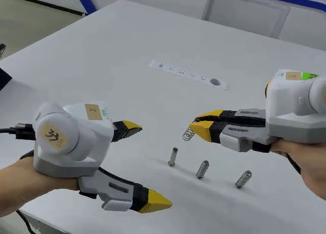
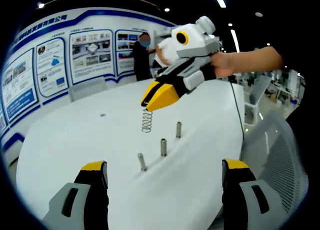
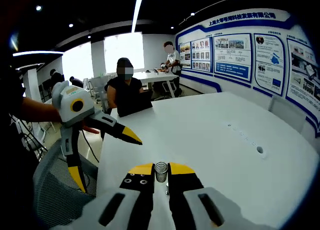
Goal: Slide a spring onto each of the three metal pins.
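Observation:
Three metal pins stand upright on the white table (image 1: 102, 56). The left pin (image 1: 173, 156) is bare. The middle pin (image 1: 202, 169) and the right pin (image 1: 243, 179) each carry a spring. My right gripper (image 1: 196, 127) is shut on a third spring (image 1: 189, 134), which hangs from its yellow tips above and just right of the bare pin (image 2: 142, 161). That spring (image 3: 160, 172) is pinched between the shut jaws of my right gripper (image 3: 160, 166). My left gripper (image 1: 145, 165) is open and holds nothing, left of the pins.
A white power strip (image 1: 188, 74) lies further back on the table. A chair (image 1: 244, 10) stands at the far edge. The table's near edge runs just below my left gripper. People (image 3: 125, 85) are in the room behind.

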Demonstrator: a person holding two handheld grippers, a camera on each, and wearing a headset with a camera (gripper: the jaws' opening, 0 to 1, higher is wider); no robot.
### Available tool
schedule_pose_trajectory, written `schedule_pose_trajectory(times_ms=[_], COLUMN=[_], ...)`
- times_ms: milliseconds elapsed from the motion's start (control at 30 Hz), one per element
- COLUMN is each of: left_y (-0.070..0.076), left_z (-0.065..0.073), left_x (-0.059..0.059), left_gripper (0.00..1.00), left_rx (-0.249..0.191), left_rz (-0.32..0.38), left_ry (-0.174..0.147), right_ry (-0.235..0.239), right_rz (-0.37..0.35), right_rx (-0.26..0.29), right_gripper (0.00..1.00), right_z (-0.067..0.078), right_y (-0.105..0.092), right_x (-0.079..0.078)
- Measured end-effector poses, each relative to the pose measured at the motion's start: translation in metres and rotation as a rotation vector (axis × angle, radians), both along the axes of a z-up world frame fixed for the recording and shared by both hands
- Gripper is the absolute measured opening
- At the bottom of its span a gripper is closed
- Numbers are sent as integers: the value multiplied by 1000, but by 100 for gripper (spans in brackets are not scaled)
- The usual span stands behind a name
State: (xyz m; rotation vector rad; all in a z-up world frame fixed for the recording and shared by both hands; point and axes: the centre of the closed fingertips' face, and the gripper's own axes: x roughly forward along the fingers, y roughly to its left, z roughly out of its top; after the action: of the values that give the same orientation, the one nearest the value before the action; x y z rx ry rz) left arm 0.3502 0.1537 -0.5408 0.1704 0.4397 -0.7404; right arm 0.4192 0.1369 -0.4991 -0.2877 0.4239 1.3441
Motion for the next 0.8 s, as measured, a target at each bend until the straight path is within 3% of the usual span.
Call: schedule_pose_trajectory(times_ms=[400, 567, 633, 800], left_y=[8, 10, 11, 13], left_z=[-10, -14, -13, -13], left_x=[5, 2, 2, 3], left_gripper=[100, 100, 100, 100], left_rx=[-6, -16, -26, -29], left_rz=[17, 18, 22, 26], left_ry=[16, 34, 32, 34], right_ry=[15, -8, -39, -10], right_rz=[-16, -24, -13, -26], right_rx=[-83, -142, -184, -195], right_gripper=[11, 11, 11, 11], right_z=[-36, -51, -56, -65], right_y=[18, 20, 20, 21], right_x=[11, 14, 15, 17])
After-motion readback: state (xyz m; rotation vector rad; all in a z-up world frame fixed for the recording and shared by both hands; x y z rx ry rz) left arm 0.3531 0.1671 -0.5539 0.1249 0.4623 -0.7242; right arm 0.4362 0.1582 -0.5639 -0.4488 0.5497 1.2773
